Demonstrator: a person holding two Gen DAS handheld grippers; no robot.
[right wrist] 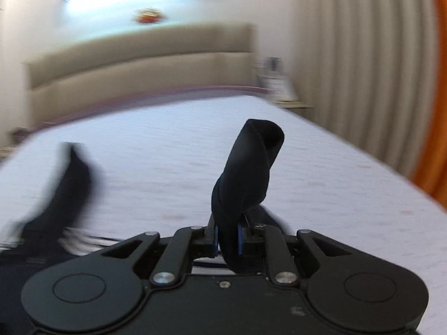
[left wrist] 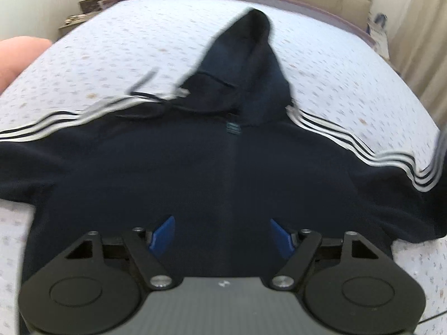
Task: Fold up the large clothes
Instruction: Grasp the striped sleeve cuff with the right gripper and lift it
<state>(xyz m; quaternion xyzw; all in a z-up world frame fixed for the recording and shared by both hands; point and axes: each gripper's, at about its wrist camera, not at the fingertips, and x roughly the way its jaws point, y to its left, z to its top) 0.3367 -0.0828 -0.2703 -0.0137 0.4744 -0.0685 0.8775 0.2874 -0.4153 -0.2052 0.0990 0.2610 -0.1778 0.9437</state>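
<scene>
A dark navy hoodie (left wrist: 223,167) with white stripes on its sleeves lies spread on the bed, its hood (left wrist: 248,64) pointing toward the headboard. My left gripper (left wrist: 222,233) is open just above the lower part of the hoodie's body, with its blue pads (left wrist: 163,234) wide apart and nothing between them. My right gripper (right wrist: 226,240) is shut on a fold of the hoodie's dark fabric (right wrist: 245,176), probably a sleeve end, which stands up above the fingers. More of the hoodie (right wrist: 64,195) shows blurred at the left of the right wrist view.
The bed has a pale patterned sheet (left wrist: 349,83) and a beige padded headboard (right wrist: 139,64). Nightstands with small items stand at the far left (left wrist: 83,8) and far right (right wrist: 279,83). Curtains (right wrist: 363,69) hang on the right.
</scene>
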